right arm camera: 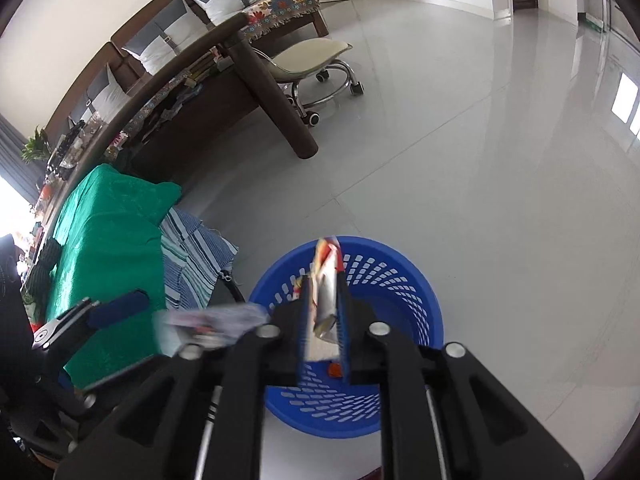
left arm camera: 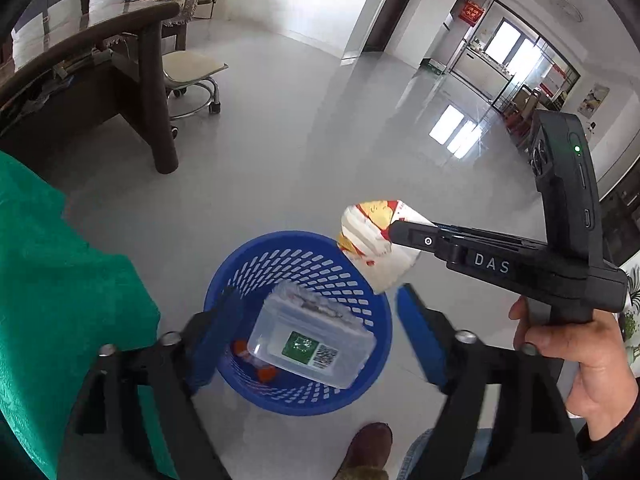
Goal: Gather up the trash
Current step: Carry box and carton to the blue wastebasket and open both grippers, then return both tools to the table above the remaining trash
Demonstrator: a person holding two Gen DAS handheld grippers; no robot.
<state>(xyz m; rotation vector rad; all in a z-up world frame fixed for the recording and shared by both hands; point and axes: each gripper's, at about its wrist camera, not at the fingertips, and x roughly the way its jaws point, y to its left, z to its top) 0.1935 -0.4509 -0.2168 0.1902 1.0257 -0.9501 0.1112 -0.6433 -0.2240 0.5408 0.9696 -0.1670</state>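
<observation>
A blue perforated basket (left arm camera: 362, 394) stands on the grey floor; it also shows in the right wrist view (right arm camera: 404, 280). A clear plastic box (left arm camera: 312, 340) with a green label lies in it, over some orange bits (left arm camera: 266, 372). My left gripper (left arm camera: 320, 332) is open and empty just above the basket. My right gripper (right arm camera: 324, 300) is shut on a white, red and yellow snack wrapper (right arm camera: 326, 280), held above the basket's rim; the wrapper also shows in the left wrist view (left arm camera: 376, 240). A blurred white item (right arm camera: 208, 324) shows left of the right gripper.
A green cloth-covered surface (left arm camera: 48, 280) is at the left, with a striped cloth (right arm camera: 196, 256) beside it. A dark wooden desk (left arm camera: 152, 92) and a rolling stool (left arm camera: 192, 68) stand behind. A shoe (left arm camera: 368, 452) is near the basket. Grey floor (left arm camera: 320, 140) stretches beyond.
</observation>
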